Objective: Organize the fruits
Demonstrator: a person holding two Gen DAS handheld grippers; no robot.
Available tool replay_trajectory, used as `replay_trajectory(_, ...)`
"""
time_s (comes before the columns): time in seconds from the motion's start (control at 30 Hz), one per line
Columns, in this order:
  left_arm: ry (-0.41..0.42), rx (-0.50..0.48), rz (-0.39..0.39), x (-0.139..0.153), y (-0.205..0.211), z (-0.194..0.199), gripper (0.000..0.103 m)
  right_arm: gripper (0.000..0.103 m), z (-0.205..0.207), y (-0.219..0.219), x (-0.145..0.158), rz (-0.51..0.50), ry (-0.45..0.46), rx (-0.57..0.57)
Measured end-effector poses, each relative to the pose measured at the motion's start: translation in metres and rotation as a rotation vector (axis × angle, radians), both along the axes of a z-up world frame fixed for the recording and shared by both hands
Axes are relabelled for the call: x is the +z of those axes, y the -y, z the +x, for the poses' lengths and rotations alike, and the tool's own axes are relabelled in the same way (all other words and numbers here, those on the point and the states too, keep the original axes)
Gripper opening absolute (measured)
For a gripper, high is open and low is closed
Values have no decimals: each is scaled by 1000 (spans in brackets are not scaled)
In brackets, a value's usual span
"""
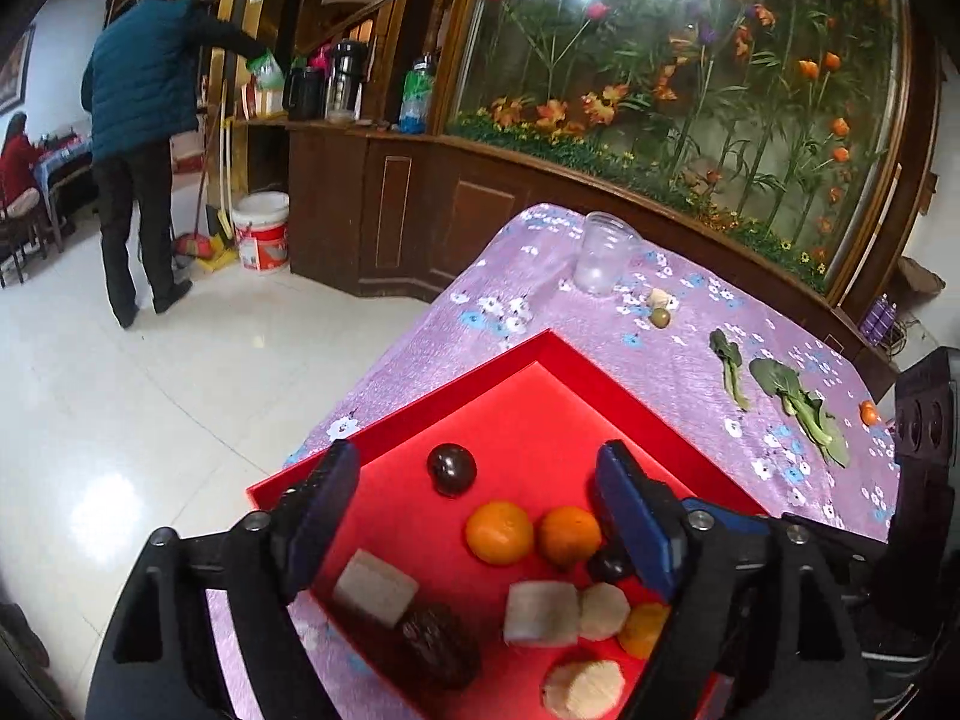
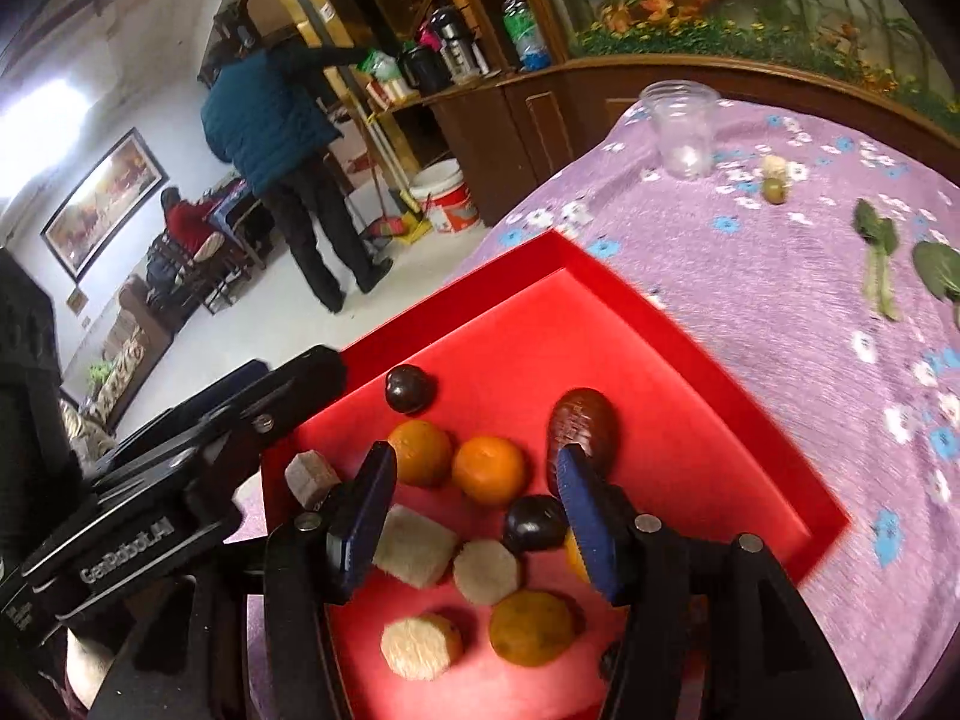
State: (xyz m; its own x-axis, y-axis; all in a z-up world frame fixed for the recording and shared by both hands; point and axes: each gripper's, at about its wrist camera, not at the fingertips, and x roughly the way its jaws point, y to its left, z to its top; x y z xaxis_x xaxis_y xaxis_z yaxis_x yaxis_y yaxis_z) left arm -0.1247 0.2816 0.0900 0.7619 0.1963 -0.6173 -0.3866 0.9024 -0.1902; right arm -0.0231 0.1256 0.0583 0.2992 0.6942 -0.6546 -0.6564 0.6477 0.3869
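A table with a purple flowery cloth (image 1: 600, 324) stands in a room with a shiny white floor and a big glass case full of fake flowers (image 1: 690, 90). A person in a blue coat (image 1: 144, 72) stands far back by a wooden counter, near a white and red bucket (image 1: 261, 231).

A red tray (image 1: 420, 402) sits on the cloth near the table's edge. It holds most of the fruit. Two oranges (image 1: 499, 531) lie side by side in the middle, touching. A dark round fruit (image 1: 451, 468) lies alone behind them. Pale cut chunks (image 1: 541, 613) sit near the front, with a yellow-orange fruit (image 2: 531, 627) and another small dark fruit (image 2: 533, 524). A wrinkly brown fruit (image 2: 581, 429) lies deeper in the tray, just past the tip of one right finger.

A clear plastic cup (image 1: 603, 252) stands upright at the far end of the table. It looks almost empty. Near it lie a small green fruit (image 1: 660, 318) and a pale bit (image 1: 659, 299). Green leaves (image 1: 792, 402) and one small orange (image 1: 869, 413) lie farther along on the cloth, outside the tray.

The left gripper (image 1: 480, 510) hangs over the tray with its fingers spread wide, holding nothing. The right gripper (image 2: 474, 510) is over the tray too, fingers apart and holding nothing.
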Motion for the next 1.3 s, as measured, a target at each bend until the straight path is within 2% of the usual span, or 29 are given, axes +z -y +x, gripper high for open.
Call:
replay_trajectory(0.17,15,28,89,11,26,-16,85,65,-19,35,5,5,42,-68)
replay_trajectory(0.37,14,36,189,17,62,-32,88,71,-44,77,0,-48,103,-181)
replay_trajectory(0.63,-12,17,249,18,99,-42,90,72,-71,107,-11,-69,110,-240)
replay_trajectory(0.93,-17,2,273,19,122,-52,90,77,-92,121,-9,-80,162,-246)
replay_trajectory(1.07,61,24,287,29,128,-67,91,77,-103,122,-5,-78,204,-242)
replay_trajectory(1.17,147,45,299,40,132,-83,103,77,-110,121,-1,-63,232,-232)
replay_trajectory(1.23,224,58,306,44,135,-97,103,78,-115,119,2,-58,254,-226)
replay_trajectory(1.3,227,92,332,42,137,-100,103,83,-120,115,4,-61,271,-220)
